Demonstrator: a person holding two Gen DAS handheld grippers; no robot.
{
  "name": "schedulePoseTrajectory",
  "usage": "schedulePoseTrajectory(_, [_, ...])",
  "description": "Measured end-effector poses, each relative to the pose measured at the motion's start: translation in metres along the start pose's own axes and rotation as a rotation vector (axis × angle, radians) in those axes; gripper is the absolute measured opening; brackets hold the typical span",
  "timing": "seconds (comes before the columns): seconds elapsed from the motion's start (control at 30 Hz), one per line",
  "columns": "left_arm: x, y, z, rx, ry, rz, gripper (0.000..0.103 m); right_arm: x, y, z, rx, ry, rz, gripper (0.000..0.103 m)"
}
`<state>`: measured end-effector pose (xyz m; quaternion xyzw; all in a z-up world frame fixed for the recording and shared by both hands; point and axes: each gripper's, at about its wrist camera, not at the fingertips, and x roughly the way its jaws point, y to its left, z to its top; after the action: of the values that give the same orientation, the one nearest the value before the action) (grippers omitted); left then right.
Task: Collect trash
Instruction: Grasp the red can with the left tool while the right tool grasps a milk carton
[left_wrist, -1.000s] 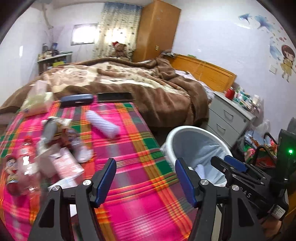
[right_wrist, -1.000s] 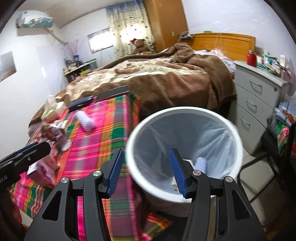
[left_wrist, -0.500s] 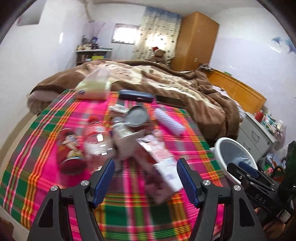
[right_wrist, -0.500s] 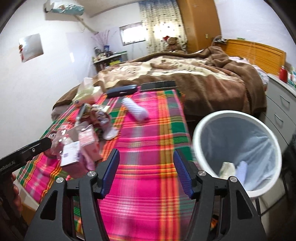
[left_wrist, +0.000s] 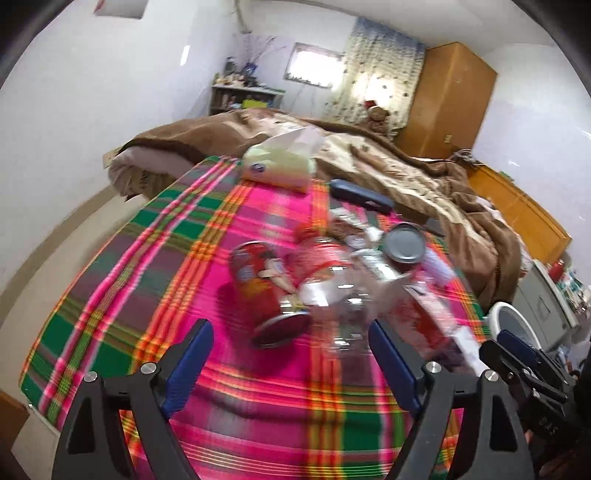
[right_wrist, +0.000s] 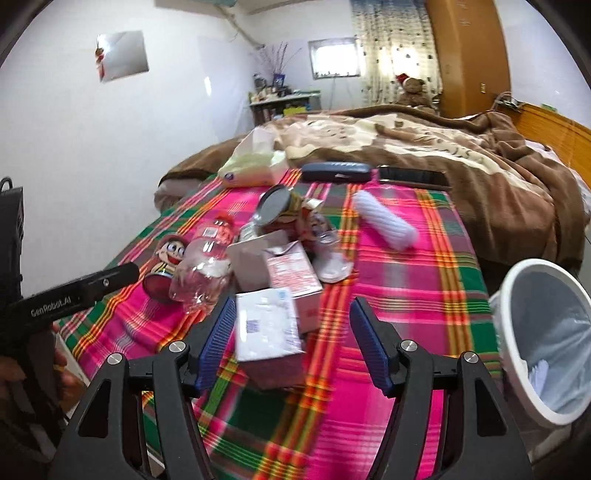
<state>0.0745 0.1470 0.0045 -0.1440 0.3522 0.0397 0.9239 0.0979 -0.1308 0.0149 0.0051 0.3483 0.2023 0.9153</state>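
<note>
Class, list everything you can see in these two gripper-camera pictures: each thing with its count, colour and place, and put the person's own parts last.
Plaid cloth: one, pink and green, over the table.
Clear plastic bottle: one, red cap, lying left in the pile.
Red cartoon can: one, lying left of the bottle.
Cartons: about three, white and pink, middle of the pile.
Tin: one, grey lid, behind the cartons.
White ribbed roll: one, right of the pile.
Tissue pack: one, pale green, far edge.
Dark case: one, far edge.
Black flat device: one, beside the case.
Bin: one, white, right of the table.
Bed blanket: brown, behind.
Left gripper: open, empty.
Right gripper: open, empty.
</note>
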Motion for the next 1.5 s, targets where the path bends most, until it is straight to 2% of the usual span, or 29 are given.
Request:
schedulePoseTrajectory(0.2, [0.017,0.019,0.007,-0.019,0.03,0.001,0.086,0.01,0.009,0.001,-0.018,0.01,-0.031,0.066])
schedulePoseTrajectory(0.27, [0.023,0.023,0.009,-0.032,0.046,-0.013,0.086,0.01,0.006,0.0,-0.014,0.01,-0.035,0.055])
schedulePoseTrajectory(0.3, [0.026,0.023,0.011,-0.035,0.048,-0.02,0.086,0.009,0.006,-0.001,-0.011,0.016,-0.041,0.045])
schedulePoseTrajectory(0.33, [0.029,0.024,0.013,-0.038,0.053,-0.022,0.086,0.01,0.004,-0.002,-0.01,0.019,-0.045,0.041])
schedulePoseTrajectory(0.5, [0.043,0.026,0.024,-0.046,0.042,0.001,0.086,0.006,0.002,-0.005,-0.013,0.013,-0.047,0.041])
schedulePoseTrajectory(0.73, [0.066,0.032,0.03,-0.076,0.089,0.025,0.086,-0.007,-0.001,-0.012,-0.015,-0.007,-0.011,0.041])
schedulePoseTrajectory(0.9, [0.076,0.032,0.03,-0.085,0.106,0.005,0.085,-0.012,-0.001,-0.016,-0.034,-0.014,-0.009,0.041])
schedulePoseTrajectory(1.07, [0.087,0.025,0.03,-0.07,0.131,0.017,0.081,-0.018,-0.003,-0.022,-0.044,-0.025,-0.01,0.041])
schedulePoseTrajectory(1.3, [0.101,0.021,0.027,-0.058,0.162,0.021,0.063,-0.027,-0.007,-0.03,-0.046,-0.031,-0.003,0.041])
schedulePoseTrajectory(1.5, [0.104,0.021,0.033,-0.042,0.141,0.051,0.062,-0.029,-0.01,-0.036,-0.036,-0.032,0.008,0.041])
